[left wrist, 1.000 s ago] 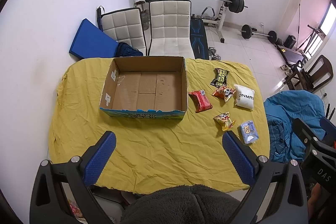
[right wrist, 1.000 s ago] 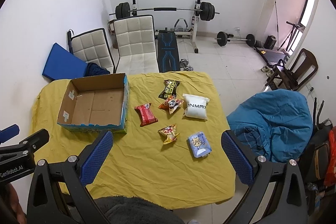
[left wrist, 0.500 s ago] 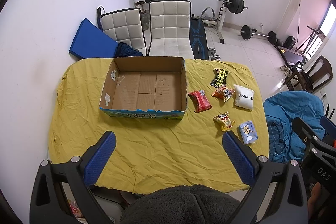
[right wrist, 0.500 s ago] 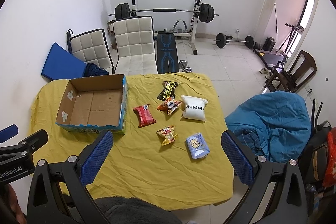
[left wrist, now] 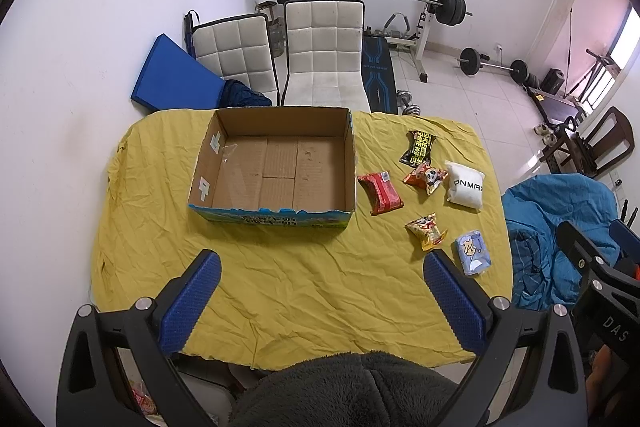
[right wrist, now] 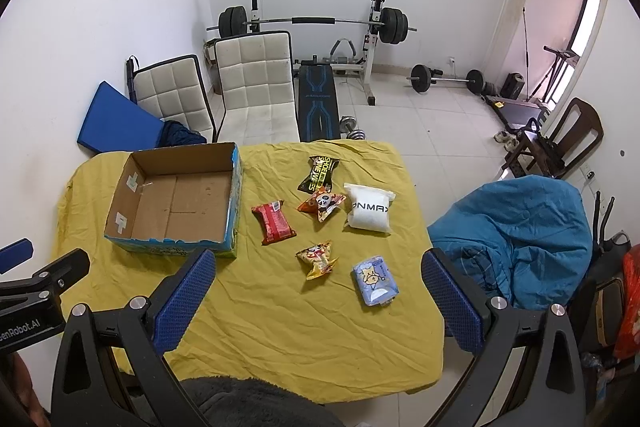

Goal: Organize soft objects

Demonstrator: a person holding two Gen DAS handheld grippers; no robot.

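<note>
Hovering above the near edge of the yellow-covered table (left wrist: 280, 291), both grippers gape wide and hold nothing.

The left gripper (left wrist: 322, 299) faces the open cardboard box (left wrist: 276, 167); the right gripper (right wrist: 320, 301) points right of the box, toward six loose packets: nearest a light blue packet (right wrist: 375, 285) and yellow snack (right wrist: 317, 259), farther a red pack (right wrist: 274, 221), panda snack (right wrist: 323, 205), white pouch (right wrist: 369, 213), then black packet (right wrist: 320, 173).

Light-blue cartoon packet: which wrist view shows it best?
The right wrist view: the light-blue packet lies whole and unobstructed on the yellow cloth. In the left wrist view it sits smaller, beside the left gripper's fingertip.
</note>
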